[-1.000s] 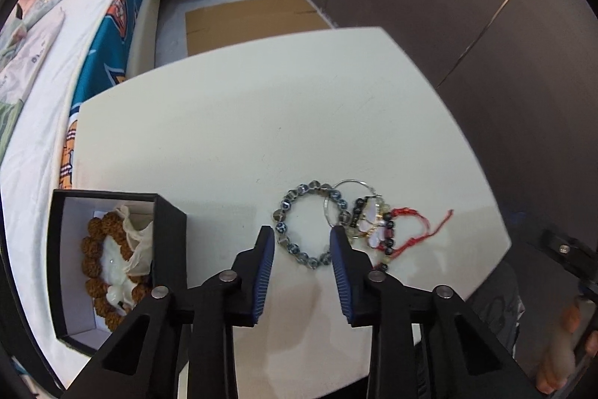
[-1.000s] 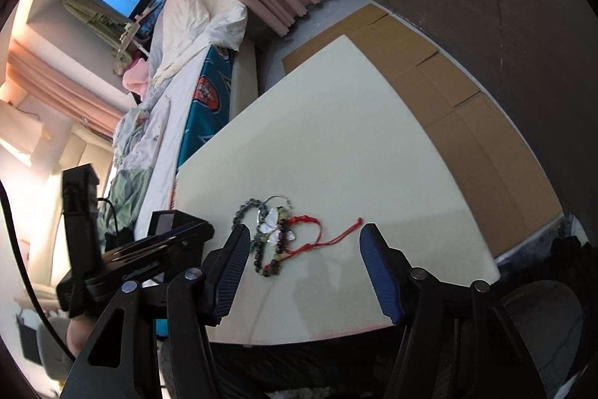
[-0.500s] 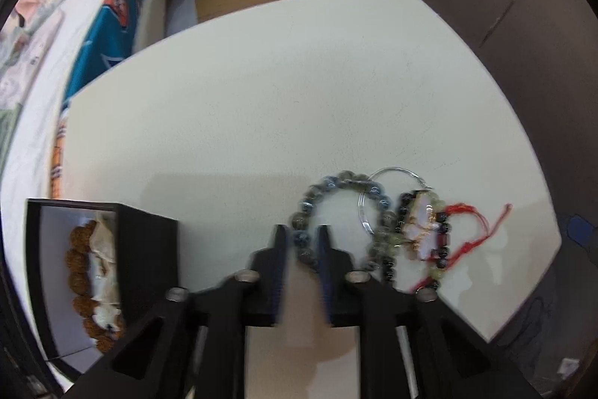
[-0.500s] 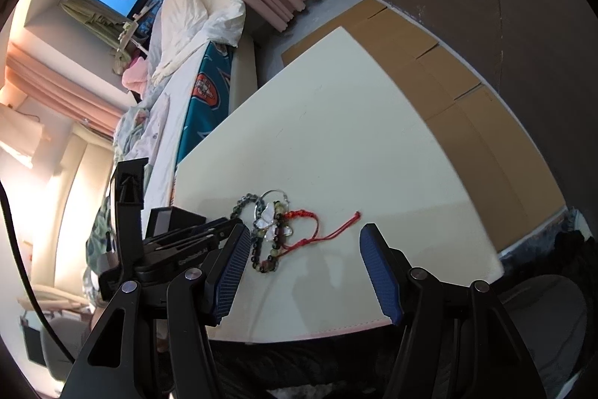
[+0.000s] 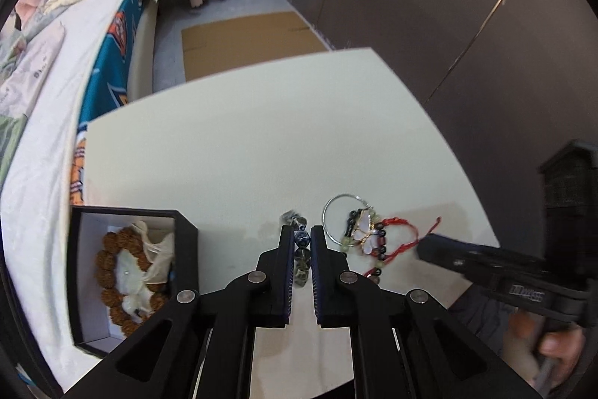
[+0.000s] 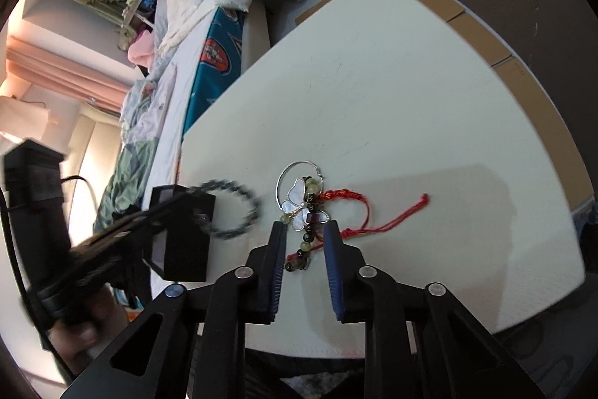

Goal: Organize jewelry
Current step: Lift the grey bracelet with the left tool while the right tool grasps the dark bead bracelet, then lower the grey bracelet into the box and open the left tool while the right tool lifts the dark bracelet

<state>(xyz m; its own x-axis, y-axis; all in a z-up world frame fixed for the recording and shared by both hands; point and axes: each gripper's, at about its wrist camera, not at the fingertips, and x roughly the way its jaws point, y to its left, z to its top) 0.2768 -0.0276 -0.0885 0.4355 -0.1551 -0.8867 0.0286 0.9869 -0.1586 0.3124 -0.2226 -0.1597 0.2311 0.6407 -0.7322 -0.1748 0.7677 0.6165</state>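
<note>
My left tongs (image 5: 302, 242) are pinched tight on the dark grey-blue beaded bracelet (image 5: 302, 251); a few of its beads show in the narrow gap between the blue pads. From the right wrist camera the same bracelet (image 6: 233, 208) hangs as a blurred loop off those tongs, clear of the cream-white bench (image 6: 392, 107) and in front of the black square gift box (image 6: 187, 230). In the left wrist view that box (image 5: 129, 272) stands open at the bench's left edge, with a brown knobbly-bead bracelet (image 5: 112, 275) curled round a crumpled white cloth inside it.

My right tongs (image 6: 305, 236) have just been closing. They stand narrow now, astride the near end of the tangled heap near the bench's near edge. Dark and pale green beads of the heap lie between the pads, but I cannot tell whether the pads press on them yet. The heap holds a thin silver wire hoop (image 6: 295, 180), a white shell butterfly charm (image 6: 299, 200) on a strand of dark and green beads (image 6: 304, 243), and a red knotted cord bracelet (image 6: 358, 208) whose tail trails away towards the bench's right edge. In the left wrist view the right tongs (image 5: 429, 243) reach in from the right to the red cord.
</note>
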